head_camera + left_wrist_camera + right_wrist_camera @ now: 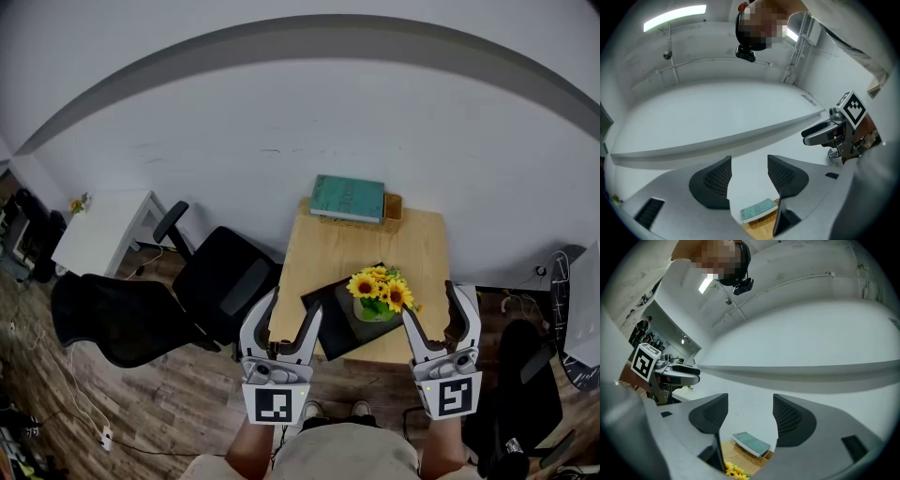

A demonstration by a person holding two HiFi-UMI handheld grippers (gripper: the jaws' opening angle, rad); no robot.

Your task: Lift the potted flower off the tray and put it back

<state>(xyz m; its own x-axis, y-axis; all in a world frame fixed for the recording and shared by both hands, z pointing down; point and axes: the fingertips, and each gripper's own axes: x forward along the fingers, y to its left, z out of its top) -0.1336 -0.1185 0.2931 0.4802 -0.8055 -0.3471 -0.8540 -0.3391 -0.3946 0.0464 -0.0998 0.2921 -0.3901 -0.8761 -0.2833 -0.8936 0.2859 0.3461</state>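
Potted flower point(378, 292) seemingly beside right gripper point(432, 302)

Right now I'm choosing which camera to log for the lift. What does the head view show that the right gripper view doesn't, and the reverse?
Only the head view shows the black tray under the green pot, and the black office chairs left of the table. Only the right gripper view shows the ceiling light and the right gripper seen along its jaws, which are apart with nothing between them. Both show the sunflowers, the teal book on its basket, and the wooden table.
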